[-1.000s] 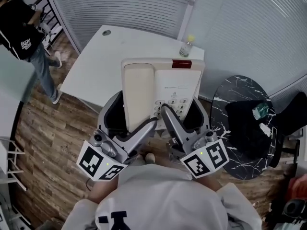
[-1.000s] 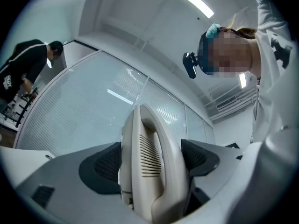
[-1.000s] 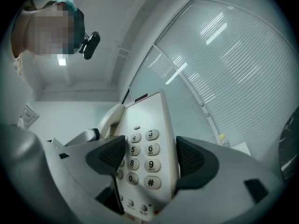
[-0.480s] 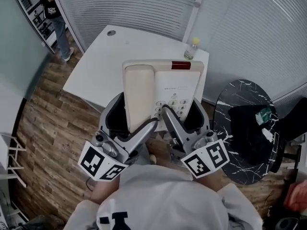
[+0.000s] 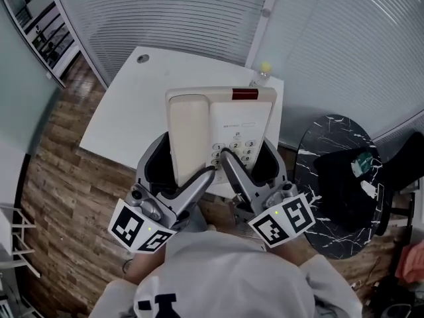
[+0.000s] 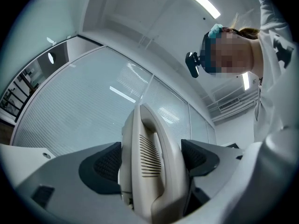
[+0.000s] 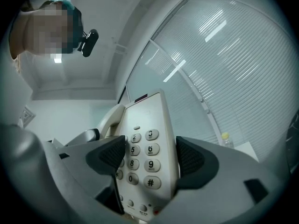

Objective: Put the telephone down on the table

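Note:
A beige push-button telephone (image 5: 228, 121), its handset (image 5: 189, 138) resting in the cradle, is held in the air above the near edge of the white table (image 5: 126, 108). My left gripper (image 5: 182, 167) is shut on the handset side; in the left gripper view its dark pads (image 6: 105, 164) press both flanks of the telephone (image 6: 149, 157). My right gripper (image 5: 248, 161) is shut on the keypad side. The right gripper view has the keypad (image 7: 145, 148) upright between the pads (image 7: 191, 157). The telephone's underside and cord are hidden.
A small bottle with a yellow cap (image 5: 260, 73) stands at the table's far right corner. A round black marble table (image 5: 334, 197) carrying dark cloth sits to the right. Ribbed glass walls (image 5: 199, 12) stand behind; wooden floor (image 5: 59, 171) lies to the left.
The person walking at the far left has gone out of view. The telephone and both grippers keep the same hold, shifted only slightly against the table.

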The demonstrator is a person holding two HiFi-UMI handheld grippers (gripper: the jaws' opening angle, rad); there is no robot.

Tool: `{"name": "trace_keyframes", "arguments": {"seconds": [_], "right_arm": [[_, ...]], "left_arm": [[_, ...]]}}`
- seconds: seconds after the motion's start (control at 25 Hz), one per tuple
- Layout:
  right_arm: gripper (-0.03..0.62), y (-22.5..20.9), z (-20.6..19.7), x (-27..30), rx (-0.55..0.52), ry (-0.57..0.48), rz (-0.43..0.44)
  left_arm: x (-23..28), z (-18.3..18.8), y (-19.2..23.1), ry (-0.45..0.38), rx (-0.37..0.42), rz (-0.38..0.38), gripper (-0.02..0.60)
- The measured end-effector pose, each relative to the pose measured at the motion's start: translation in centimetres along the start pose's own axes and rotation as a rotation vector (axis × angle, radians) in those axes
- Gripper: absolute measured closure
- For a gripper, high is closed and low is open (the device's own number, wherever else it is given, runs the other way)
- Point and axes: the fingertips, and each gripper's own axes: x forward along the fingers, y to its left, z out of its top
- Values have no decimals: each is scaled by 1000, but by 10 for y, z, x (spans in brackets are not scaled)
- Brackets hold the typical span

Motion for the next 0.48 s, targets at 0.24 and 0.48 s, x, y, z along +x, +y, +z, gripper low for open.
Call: {"name": "trace_keyframes", "arguments": {"seconds": [0.24, 0.48], "right_arm": [[253, -26, 0, 49, -1, -15, -41], [253, -43, 5, 99, -3, -39, -75]], "left_arm": [[36, -1, 47, 11, -8, -36, 181], [69, 7, 93, 23, -14, -79, 181]]}}
